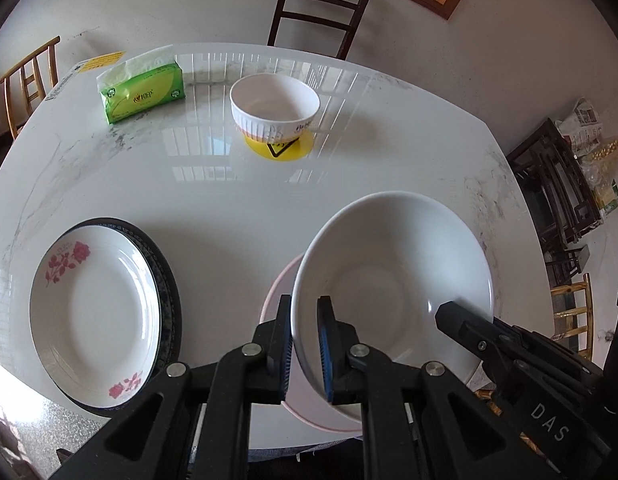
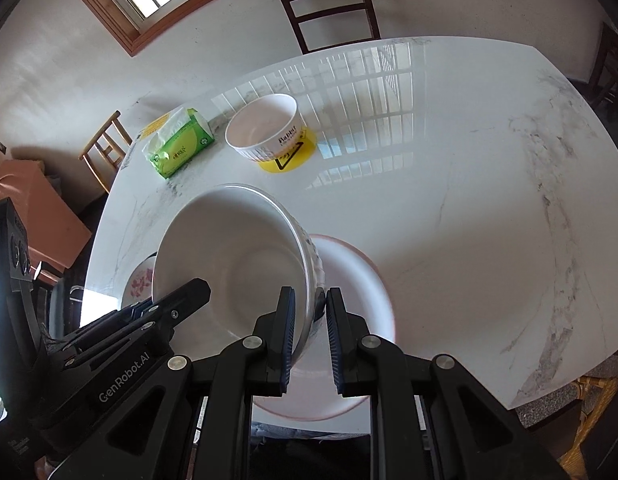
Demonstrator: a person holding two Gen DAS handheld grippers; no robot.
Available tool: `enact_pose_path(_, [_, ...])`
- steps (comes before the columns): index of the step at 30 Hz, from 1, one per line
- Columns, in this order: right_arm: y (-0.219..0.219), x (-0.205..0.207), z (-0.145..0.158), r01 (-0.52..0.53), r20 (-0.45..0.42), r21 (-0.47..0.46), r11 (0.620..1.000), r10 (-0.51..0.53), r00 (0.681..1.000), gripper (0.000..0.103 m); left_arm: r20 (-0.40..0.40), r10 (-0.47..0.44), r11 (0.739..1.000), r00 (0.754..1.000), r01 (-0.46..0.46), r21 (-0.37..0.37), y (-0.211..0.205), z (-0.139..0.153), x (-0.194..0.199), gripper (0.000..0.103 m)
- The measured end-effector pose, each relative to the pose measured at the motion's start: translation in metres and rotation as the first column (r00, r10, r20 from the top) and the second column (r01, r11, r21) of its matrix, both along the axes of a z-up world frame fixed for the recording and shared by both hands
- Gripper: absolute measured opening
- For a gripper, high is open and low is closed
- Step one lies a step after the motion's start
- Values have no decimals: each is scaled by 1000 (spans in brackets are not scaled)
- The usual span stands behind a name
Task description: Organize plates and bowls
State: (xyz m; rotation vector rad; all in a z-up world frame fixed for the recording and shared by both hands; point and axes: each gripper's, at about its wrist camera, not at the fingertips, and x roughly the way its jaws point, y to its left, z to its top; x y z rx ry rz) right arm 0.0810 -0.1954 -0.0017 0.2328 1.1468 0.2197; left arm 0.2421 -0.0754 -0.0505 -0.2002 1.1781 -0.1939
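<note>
A large white bowl [image 1: 393,280] is held between both grippers, tilted, above a pink-rimmed white plate [image 1: 277,292] near the table's front edge. My left gripper [image 1: 305,312] is shut on the bowl's left rim. My right gripper [image 2: 311,304] is shut on its right rim; the bowl [image 2: 237,264] and the plate [image 2: 357,292] also show there. A rose-patterned plate [image 1: 93,316] sits on a dark-rimmed plate [image 1: 169,288] at the front left. A small ribbed white bowl [image 1: 275,106] stands on a yellow coaster [image 1: 281,150] at the back.
A green tissue pack [image 1: 143,94] lies at the back left of the white marble table [image 1: 229,192]. A dark chair [image 1: 319,8] stands behind the table, a wooden chair [image 1: 29,76] to its left. Dark furniture [image 1: 557,184] stands at the right.
</note>
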Motion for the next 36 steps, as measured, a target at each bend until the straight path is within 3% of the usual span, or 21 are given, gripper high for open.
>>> enact_pose_path(13, [-15, -11, -38, 3, -89, -1, 1000, -3, 996, 17, -90, 0, 1000, 996, 2, 24, -10, -39, -3, 11])
enact_pose_path(36, [-4, 1, -55, -20, -118, -57, 998, 13, 993, 21, -120, 12, 999, 993, -5, 54, -13, -52, 8, 11])
